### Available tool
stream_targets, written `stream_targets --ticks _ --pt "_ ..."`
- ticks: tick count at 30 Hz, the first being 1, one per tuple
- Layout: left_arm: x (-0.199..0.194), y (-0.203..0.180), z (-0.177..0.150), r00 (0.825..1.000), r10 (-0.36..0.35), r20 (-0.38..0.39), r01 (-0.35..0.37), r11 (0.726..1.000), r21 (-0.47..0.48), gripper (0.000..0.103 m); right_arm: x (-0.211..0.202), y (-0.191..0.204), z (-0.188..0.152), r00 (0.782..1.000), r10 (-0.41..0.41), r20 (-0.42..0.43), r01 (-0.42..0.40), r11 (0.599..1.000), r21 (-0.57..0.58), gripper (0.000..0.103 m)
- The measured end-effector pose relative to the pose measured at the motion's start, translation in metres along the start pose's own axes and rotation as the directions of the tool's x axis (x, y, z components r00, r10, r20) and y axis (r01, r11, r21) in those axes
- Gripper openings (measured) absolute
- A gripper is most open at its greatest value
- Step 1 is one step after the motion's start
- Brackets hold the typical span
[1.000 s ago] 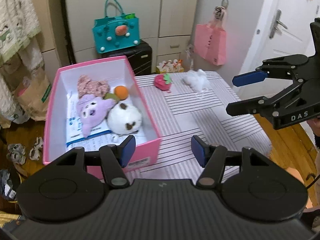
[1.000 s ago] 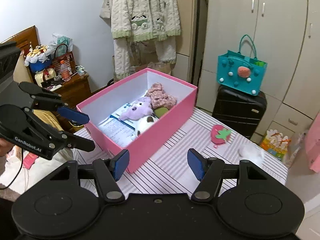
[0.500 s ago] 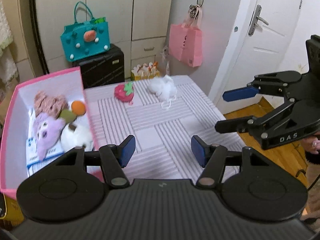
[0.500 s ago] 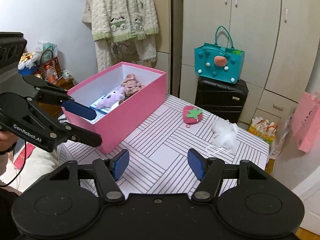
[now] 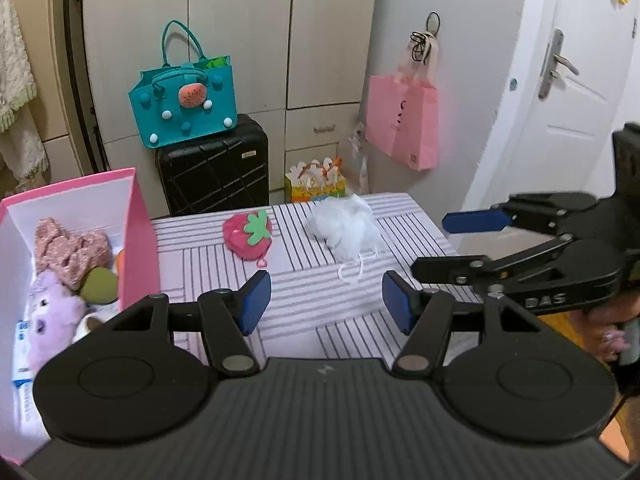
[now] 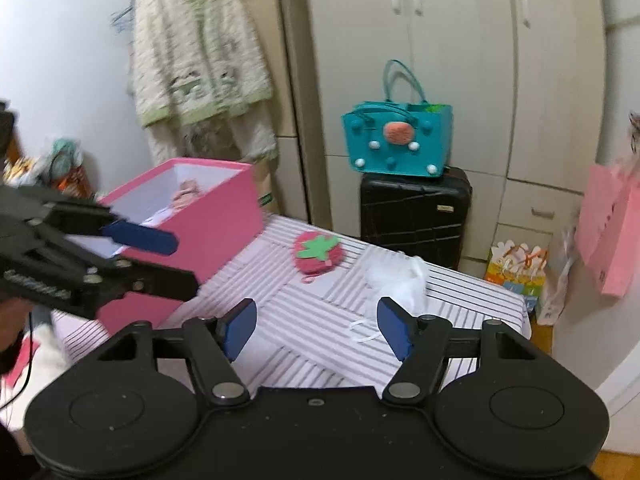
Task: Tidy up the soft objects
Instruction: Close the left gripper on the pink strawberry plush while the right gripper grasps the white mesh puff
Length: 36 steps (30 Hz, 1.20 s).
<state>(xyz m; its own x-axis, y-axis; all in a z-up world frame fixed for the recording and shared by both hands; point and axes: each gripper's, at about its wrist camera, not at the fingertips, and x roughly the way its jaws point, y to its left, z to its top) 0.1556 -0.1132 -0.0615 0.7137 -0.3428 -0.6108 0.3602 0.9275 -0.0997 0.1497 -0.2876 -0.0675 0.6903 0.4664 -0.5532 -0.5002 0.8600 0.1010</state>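
Observation:
A pink strawberry plush [image 5: 248,235] [image 6: 318,255] and a white fluffy item [image 5: 347,231] [image 6: 396,276] with thin white loops lie on the striped table [image 5: 320,332]. A pink box [image 5: 138,236] [image 6: 208,224] at the left holds a purple plush [image 5: 50,320], a pink floral piece [image 5: 68,252] and other soft toys. My left gripper [image 5: 326,306] is open and empty above the table's near part. My right gripper [image 6: 316,328] is open and empty, short of the white item. Each gripper shows in the other's view, the right [image 5: 440,244] and the left [image 6: 172,258].
A black suitcase [image 5: 212,168] with a teal bag [image 5: 182,104] on top stands behind the table. A pink bag [image 5: 402,124] hangs at the right by a white door. A small colourful gift bag [image 5: 316,184] sits on the floor. A sweater [image 6: 200,60] hangs at the left.
Both grippers have swung right, away from the pink box, and moved closer to the strawberry plush and the white item. Both stayed open and empty.

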Motion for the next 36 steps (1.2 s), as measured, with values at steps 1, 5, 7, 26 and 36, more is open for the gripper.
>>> stream_targets --ticks 1,5,7,26,36 --pt "0.007 0.0 0.0 1.0 0.006 0.003 -0.006 1.0 -0.005 0.061 0.007 -0.007 -0.003 1.0 -0.008 0.004 0.008 1.0 0.007 0.072" --pt "0.039 0.001 0.002 0.999 0.053 0.004 -0.053 0.998 -0.016 0.061 0.035 -0.03 -0.009 0.999 -0.034 0.013 0.034 0.999 0.036 0.072" --pt "0.054 0.003 0.002 0.996 0.088 0.0 -0.088 0.996 -0.026 0.061 0.046 -0.037 -0.012 0.999 -0.044 0.013 0.044 0.999 0.027 0.072" --pt "0.155 0.04 0.023 0.95 0.307 -0.061 -0.313 0.934 -0.169 0.061 0.122 -0.063 -0.004 1.0 0.009 -0.024 -0.009 1.0 -0.004 0.08" --pt "0.193 0.027 0.024 0.915 0.389 -0.106 -0.399 0.912 -0.1 0.061 0.138 -0.067 -0.005 0.998 -0.008 -0.065 0.008 1.0 -0.006 0.057"
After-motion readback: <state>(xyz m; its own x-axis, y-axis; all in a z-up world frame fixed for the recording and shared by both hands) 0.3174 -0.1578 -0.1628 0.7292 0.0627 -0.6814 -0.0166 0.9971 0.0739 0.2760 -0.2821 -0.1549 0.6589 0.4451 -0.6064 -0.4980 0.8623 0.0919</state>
